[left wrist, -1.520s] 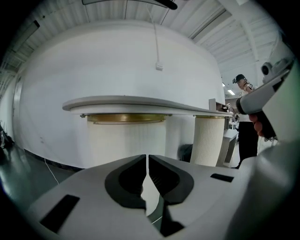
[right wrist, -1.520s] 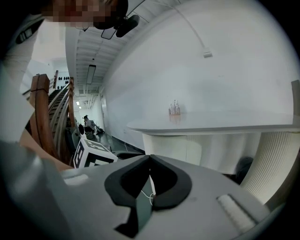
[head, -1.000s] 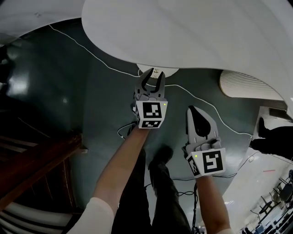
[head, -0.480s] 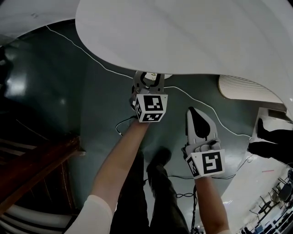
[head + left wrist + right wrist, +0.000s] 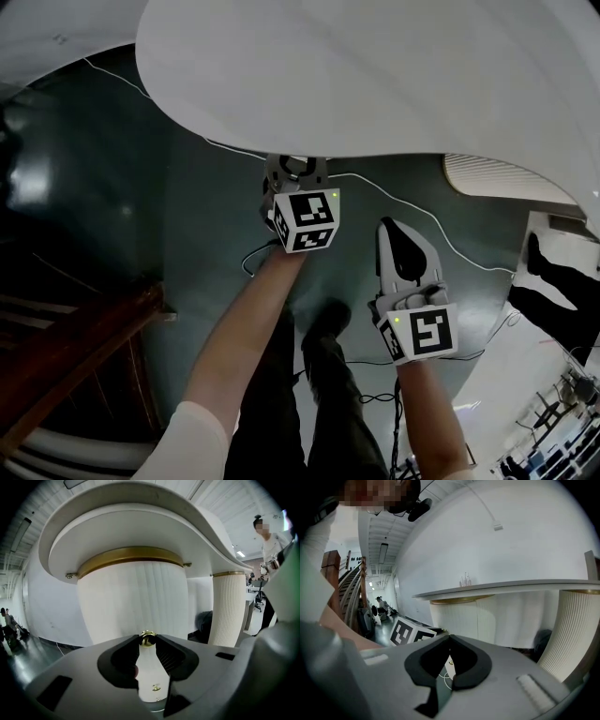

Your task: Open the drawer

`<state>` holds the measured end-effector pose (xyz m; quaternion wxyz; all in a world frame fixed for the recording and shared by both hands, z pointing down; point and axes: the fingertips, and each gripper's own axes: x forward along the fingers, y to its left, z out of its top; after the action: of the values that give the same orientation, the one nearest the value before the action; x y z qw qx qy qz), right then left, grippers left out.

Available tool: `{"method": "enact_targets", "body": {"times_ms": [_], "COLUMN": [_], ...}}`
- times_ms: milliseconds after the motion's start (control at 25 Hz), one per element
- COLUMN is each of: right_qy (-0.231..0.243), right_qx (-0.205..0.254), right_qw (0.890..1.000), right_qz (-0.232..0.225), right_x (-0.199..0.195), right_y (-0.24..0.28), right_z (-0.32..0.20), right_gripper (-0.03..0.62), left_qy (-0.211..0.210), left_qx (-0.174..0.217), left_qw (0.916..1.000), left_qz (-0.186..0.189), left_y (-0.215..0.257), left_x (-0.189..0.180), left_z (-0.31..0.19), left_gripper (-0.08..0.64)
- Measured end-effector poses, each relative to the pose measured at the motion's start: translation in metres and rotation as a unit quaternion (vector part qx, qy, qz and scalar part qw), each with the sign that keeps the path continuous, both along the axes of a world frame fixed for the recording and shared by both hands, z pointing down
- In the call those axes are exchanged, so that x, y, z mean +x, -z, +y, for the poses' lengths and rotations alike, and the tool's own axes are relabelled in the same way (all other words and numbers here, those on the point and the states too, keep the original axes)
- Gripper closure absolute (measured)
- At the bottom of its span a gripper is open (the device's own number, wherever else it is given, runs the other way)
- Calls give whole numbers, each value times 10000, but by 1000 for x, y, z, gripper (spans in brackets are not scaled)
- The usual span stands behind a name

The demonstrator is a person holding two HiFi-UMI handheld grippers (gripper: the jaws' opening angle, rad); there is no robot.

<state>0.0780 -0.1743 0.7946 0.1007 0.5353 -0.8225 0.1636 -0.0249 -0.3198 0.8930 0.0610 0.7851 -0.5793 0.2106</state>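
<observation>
Left gripper (image 5: 298,165), jaws closing with tips against both sides of the small gold knob (image 5: 147,639) on the white ribbed drawer front (image 5: 133,602) beneath the tabletop (image 5: 375,75); right gripper (image 5: 397,230) beside it, jaws together, empty.

Cabinet front (image 5: 133,606): white, faint vertical lines; band (image 5: 131,555) at 12 o'clock: gold; knob (image 5: 148,638) at 6 o'clock: gold; floor (image 5: 112,187): dark grey-green
</observation>
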Motion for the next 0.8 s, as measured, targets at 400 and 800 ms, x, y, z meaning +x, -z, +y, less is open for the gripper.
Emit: {"method": "enact_targets", "body": {"times_ms": [400, 800], "right_qy": [-73, -98], "right_qx": [-46, -62], "right_qw": [10000, 9999], "right_qz": [-47, -58], "right_x": [6, 9], "right_y": [-3, -4], "right_z": [-1, 3], "right_gripper": [581, 581], "left_qy": [140, 138], "left_qx": [-283, -328], "left_qw": [9992, 9991], "left_qz": [226, 212], "left_y": [-1, -1], "left_x": [2, 1], "left_z": [2, 3], "left_gripper": [453, 457]}}
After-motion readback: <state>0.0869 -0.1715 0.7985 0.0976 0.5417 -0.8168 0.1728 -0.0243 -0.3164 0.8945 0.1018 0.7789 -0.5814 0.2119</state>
